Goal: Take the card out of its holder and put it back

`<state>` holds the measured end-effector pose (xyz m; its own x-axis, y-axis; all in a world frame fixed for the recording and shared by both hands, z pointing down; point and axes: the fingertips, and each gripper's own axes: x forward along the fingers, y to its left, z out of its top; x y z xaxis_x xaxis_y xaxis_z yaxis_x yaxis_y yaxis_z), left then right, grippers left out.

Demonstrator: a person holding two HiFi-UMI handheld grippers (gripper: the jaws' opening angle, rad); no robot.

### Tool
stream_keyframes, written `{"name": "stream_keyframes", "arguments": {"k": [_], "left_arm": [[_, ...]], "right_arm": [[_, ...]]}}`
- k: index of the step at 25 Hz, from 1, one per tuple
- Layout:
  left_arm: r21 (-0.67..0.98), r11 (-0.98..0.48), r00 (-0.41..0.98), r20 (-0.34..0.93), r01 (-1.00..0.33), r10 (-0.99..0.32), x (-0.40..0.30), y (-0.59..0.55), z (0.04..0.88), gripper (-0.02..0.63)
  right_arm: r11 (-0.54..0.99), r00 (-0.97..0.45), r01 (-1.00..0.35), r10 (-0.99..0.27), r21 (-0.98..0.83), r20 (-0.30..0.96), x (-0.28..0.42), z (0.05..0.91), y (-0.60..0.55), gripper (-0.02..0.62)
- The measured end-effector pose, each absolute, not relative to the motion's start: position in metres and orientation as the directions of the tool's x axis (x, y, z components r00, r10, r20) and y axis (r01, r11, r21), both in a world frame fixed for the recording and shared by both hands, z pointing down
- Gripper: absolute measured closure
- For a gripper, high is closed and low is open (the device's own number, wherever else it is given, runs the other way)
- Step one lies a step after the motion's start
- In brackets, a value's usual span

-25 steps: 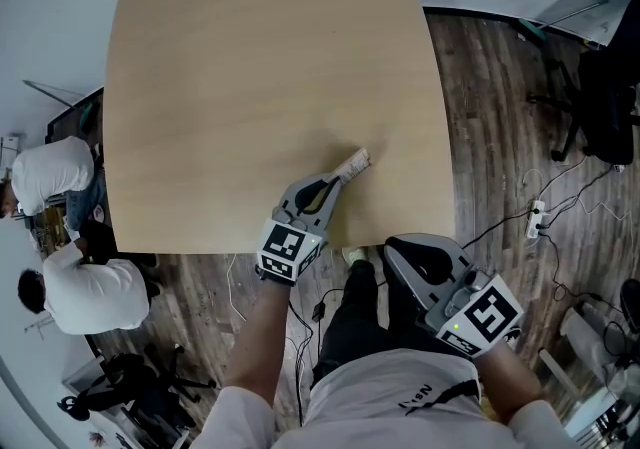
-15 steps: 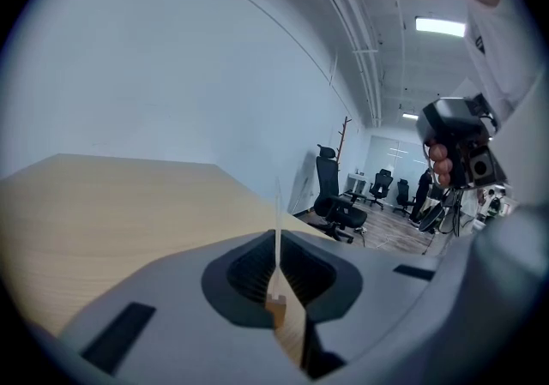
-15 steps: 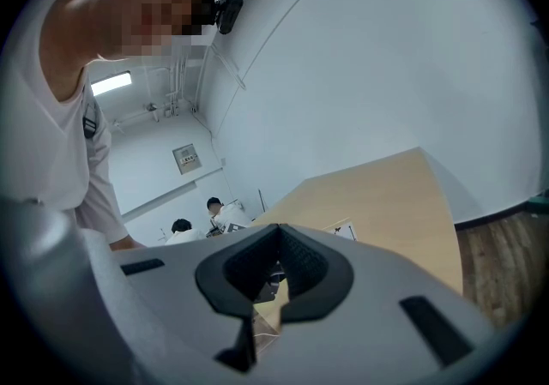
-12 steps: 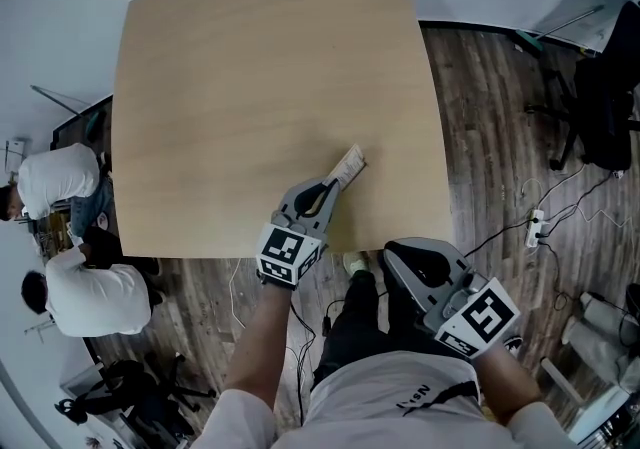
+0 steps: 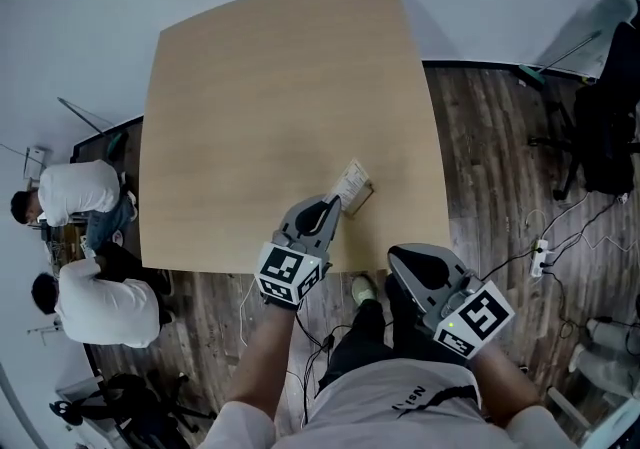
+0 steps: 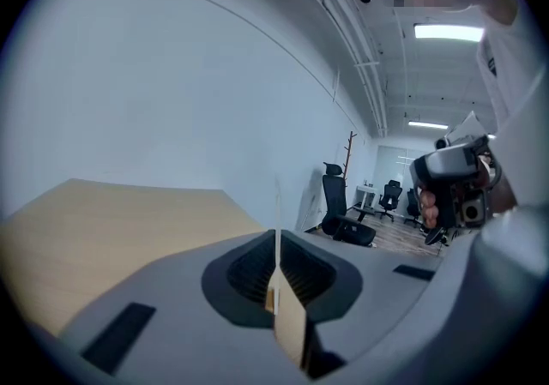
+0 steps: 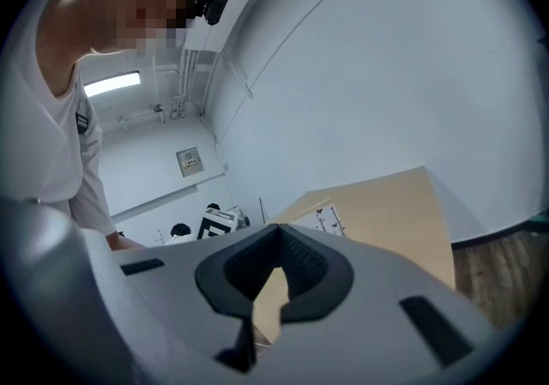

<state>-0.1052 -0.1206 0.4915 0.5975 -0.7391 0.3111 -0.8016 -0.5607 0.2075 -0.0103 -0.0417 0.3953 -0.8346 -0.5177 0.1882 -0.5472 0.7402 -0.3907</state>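
Observation:
A pale printed card in a tan holder is held just above the wooden table, near its front edge. My left gripper is shut on it from below. In the left gripper view the card stands edge-on as a thin white line between the pads, and the tan holder sits lower in the jaws of the left gripper. My right gripper is off the table over the person's lap, shut on nothing. The right gripper looks toward the card and the left gripper's marker cube.
Two people in white sit beyond the table's left side. An office chair and floor cables are on the right over dark wood flooring. A white wall lies behind the table.
The card and holder have turned in the left gripper, so more of the printed face shows now. The head view has shifted; the right gripper stays by the lap.

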Motion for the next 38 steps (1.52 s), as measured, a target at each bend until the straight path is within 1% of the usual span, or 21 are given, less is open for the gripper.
{"name": "stream_keyframes", "arguments": {"k": [7, 14, 21, 29, 38], "left_arm": [[0.245, -0.560, 0.608, 0.221, -0.792, -0.763, -0.115, -0.106, 0.415, 0.581], [0.266, -0.543, 0.595, 0.189, -0.797, -0.781, -0.114, -0.090, 0.360, 0.581], [0.268, -0.540, 0.589, 0.157, -0.798, -0.792, -0.116, -0.077, 0.314, 0.581], [0.282, -0.524, 0.573, 0.130, -0.803, -0.809, -0.121, -0.066, 0.275, 0.581], [0.256, -0.536, 0.576, 0.120, -0.805, -0.808, -0.118, -0.053, 0.260, 0.581]], "right_arm": [[0.756, -0.823, -0.567, -0.535, -0.328, 0.191, -0.019, 0.369, -0.047, 0.583], [0.760, -0.816, -0.577, -0.553, -0.301, 0.169, -0.007, 0.342, -0.058, 0.583], [0.779, -0.825, -0.562, -0.554, -0.280, 0.114, -0.006, 0.310, -0.062, 0.583], [0.791, -0.824, -0.559, -0.562, -0.248, 0.067, -0.010, 0.275, -0.068, 0.583], [0.804, -0.829, -0.552, -0.558, -0.223, 0.041, -0.017, 0.255, -0.066, 0.583]]}}
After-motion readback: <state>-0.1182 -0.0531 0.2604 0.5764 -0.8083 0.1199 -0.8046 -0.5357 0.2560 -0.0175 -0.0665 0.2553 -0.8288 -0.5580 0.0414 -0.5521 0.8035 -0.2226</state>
